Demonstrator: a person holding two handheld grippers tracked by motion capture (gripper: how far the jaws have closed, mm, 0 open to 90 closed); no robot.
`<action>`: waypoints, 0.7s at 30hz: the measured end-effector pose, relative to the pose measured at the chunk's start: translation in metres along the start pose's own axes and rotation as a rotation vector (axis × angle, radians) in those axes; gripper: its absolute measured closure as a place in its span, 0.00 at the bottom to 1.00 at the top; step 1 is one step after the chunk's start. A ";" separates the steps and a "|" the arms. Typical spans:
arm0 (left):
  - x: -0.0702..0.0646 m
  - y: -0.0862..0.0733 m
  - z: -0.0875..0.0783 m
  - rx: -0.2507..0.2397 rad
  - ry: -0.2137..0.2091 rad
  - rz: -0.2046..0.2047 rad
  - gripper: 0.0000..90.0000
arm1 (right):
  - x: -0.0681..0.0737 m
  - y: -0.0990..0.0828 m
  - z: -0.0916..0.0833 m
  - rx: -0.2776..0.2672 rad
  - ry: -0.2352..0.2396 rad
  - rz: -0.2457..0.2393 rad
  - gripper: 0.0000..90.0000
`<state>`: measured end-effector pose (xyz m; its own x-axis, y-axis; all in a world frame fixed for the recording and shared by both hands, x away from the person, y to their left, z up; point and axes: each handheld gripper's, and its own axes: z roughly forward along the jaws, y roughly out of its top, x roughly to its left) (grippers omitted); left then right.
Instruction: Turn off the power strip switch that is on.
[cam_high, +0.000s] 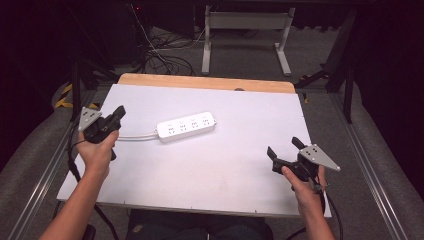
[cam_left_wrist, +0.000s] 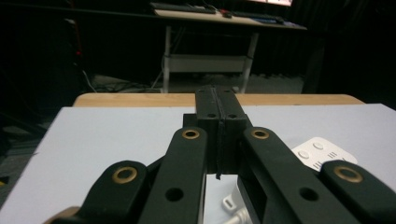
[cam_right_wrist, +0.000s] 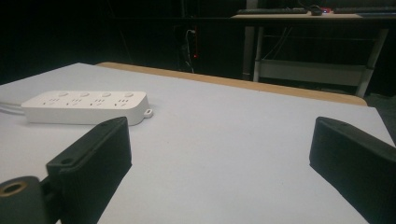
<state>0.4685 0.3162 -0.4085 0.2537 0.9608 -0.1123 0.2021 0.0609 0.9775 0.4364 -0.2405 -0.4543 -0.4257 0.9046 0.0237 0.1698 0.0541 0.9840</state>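
A white power strip is lying left of centre on the tabletop. The left claw is hovering clenched just beside its cord end; the right claw is resting released, well apart.

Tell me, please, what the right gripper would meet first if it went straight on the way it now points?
Probably nothing: ahead of the open right gripper lies bare white table up to its wooden far edge. The power strip sits off to the side of that line, though depth is hard to judge.
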 end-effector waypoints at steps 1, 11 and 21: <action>0.001 -0.003 -0.007 -0.002 0.009 -0.011 1.00 | 0.000 0.000 -0.001 -0.002 -0.002 0.002 0.07; -0.005 -0.005 -0.033 -0.058 0.045 0.002 1.00 | 0.000 0.001 -0.001 -0.007 -0.009 -0.008 0.08; -0.002 -0.004 -0.035 -0.031 0.046 0.050 0.27 | -0.002 0.002 -0.003 -0.014 -0.018 -0.002 0.08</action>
<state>0.4345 0.3237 -0.4056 0.2188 0.9742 -0.0553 0.1609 0.0199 0.9868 0.4347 -0.2434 -0.4519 -0.4099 0.9119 0.0187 0.1565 0.0501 0.9864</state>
